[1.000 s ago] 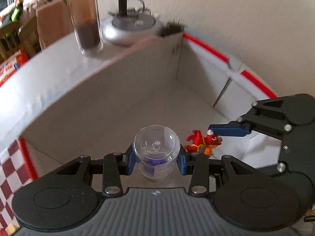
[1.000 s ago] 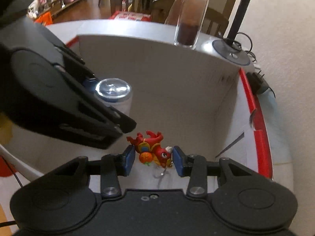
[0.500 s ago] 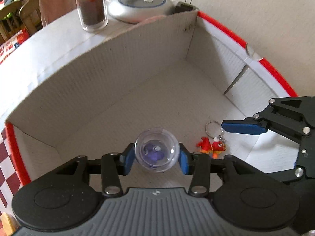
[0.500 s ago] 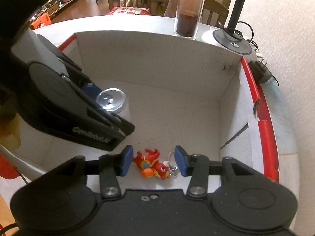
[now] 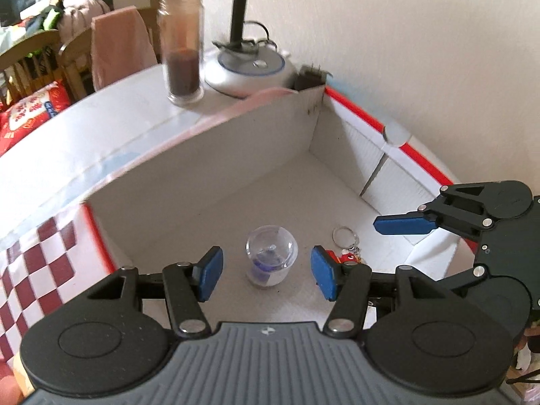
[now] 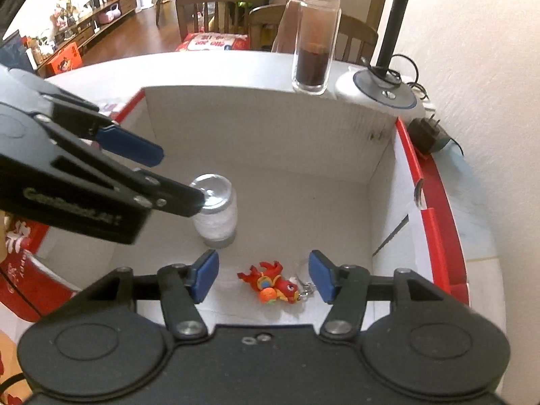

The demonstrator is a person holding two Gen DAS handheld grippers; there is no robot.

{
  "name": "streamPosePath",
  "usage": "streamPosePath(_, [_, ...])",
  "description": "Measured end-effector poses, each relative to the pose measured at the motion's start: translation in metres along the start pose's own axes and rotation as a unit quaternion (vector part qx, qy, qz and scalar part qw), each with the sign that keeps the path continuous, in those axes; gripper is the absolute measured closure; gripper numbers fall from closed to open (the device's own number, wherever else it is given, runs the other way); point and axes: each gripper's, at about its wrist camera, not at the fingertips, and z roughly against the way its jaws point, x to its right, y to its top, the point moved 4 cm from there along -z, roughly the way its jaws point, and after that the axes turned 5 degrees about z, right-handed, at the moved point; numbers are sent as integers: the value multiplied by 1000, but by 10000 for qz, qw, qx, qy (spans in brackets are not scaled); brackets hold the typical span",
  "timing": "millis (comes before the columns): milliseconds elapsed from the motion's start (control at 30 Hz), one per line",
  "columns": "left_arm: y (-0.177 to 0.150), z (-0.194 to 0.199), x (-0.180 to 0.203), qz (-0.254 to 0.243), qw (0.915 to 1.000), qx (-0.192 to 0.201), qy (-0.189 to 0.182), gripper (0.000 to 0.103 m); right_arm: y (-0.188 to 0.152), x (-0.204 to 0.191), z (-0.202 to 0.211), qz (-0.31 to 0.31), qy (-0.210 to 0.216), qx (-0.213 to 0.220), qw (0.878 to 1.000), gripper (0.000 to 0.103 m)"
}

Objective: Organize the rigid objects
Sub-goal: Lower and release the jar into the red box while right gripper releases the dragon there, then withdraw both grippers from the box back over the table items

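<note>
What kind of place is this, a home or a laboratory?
Most likely a home, at a table by a living and dining area. Wooden dining chairs stand behind the table, a low cabinet holds household things, and a desk lamp base sits near the cardboard box.

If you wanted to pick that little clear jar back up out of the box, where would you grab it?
Probably around the clear jar's round sides, coming straight down from above. It stands upright on the box floor, and the left tool already hangs open on either side of it.
</note>
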Motion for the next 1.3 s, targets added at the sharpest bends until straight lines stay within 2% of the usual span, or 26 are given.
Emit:
streamPosePath(300, [-26, 63, -11, -85, 9983, 573, -57, 46, 4, -33, 41, -130, -74, 365, 9992, 30])
streamPosePath(567, [-66, 127, -36, -107, 9948, 1015, -73, 46, 4, -79, 76, -415, 15, 726, 9965, 24])
streamPosePath(800, [-108, 173, -74, -14, 9920, 1261, 23, 44, 3, -120, 89, -624, 239, 993, 9928, 20])
streamPosePath(867, [-120, 185, -87, 65, 9910, 1335, 78, 40, 3, -132, 91, -659, 291, 1061, 9917, 18])
streamPosePath(1133, [-166, 224, -149, 524, 9855, 1587, 303, 40, 3, -178, 90, -712, 506, 1194, 9890, 14])
streamPosePath(1300, [-198, 239, -181, 721, 9817, 1693, 482, 31, 3, -209, 85, -630, 679, 1243, 9879, 9])
